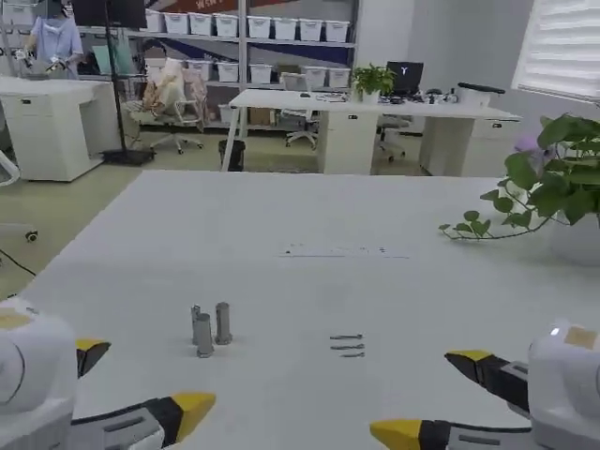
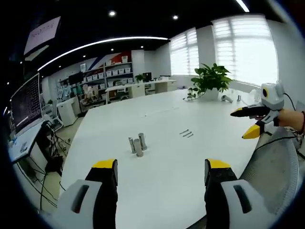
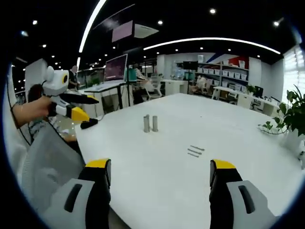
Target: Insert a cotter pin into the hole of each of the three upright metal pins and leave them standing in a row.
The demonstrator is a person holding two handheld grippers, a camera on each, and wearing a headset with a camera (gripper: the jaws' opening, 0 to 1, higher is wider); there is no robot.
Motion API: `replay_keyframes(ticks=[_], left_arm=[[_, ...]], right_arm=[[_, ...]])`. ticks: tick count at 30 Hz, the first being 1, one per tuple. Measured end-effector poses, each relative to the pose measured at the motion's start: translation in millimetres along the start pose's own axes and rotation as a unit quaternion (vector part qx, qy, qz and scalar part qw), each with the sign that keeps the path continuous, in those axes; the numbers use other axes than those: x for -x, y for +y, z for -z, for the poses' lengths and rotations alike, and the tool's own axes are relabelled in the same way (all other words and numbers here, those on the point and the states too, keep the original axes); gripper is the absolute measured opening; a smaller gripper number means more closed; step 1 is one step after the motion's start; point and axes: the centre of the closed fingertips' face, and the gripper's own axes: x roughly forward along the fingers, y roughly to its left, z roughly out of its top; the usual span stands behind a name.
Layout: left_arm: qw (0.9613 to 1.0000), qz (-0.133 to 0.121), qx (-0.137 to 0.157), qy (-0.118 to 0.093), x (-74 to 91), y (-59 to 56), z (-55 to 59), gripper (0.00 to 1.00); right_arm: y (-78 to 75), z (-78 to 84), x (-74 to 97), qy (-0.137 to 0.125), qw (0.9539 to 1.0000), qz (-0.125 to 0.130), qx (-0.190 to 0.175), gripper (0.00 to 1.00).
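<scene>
Nothing is done yet. The cotter pins [image 1: 346,346] lie on the bench [image 1: 375,216], apart from the metal pins [image 1: 211,330]. The left tongs [image 2: 161,164] and right tongs [image 3: 160,164] are wide and empty.

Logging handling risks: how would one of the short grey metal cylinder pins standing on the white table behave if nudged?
The grey metal pins stand on narrow bases, so one would probably tip. They are clustered, so it may knock neighbours. Being round, it would likely roll on the white table.
</scene>
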Motion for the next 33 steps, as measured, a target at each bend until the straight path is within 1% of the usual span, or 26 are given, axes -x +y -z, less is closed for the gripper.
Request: replay_keyframes(ticks=[5, 12, 22, 26, 29, 33], left_arm=[[1.0, 0.005, -0.002, -0.003, -1.1, -1.7, -1.7, 0.75], [1.0, 0.005, -0.003, 0.0, -2.8, -0.5, -1.9, 0.75], [0.9999, 0.008, -0.006, 0.002, -5.9, -0.8, -1.0, 0.75], [0.9998, 0.017, -0.012, 0.0, -7.1, -4.7, -1.4, 0.76], [0.9994, 0.03, -0.016, -0.004, -8.7, -11.0, -3.8, 0.77], [0.9989, 0.039, -0.026, -0.004, -13.5, -16.6, -5.9, 0.78]], right_arm=[[-0.1, 0.1, 1.0, 0.0, 1.0, 0.002, 0.0, 0.86], [-4.0, -1.6, 2.7, -0.005, 0.9999, 0.01, 0.002, 0.84], [-4.7, -2.9, 3.0, -0.008, 0.9999, 0.01, 0.006, 0.84], [-5.0, -3.9, 2.7, -0.01, 0.9999, 0.008, 0.007, 0.85], [-3.9, -4.1, 2.1, -0.009, 0.9999, 0.003, 0.01, 0.87], [-2.9, -3.4, 1.8, -0.006, 0.9999, 0.0, 0.013, 0.88]])
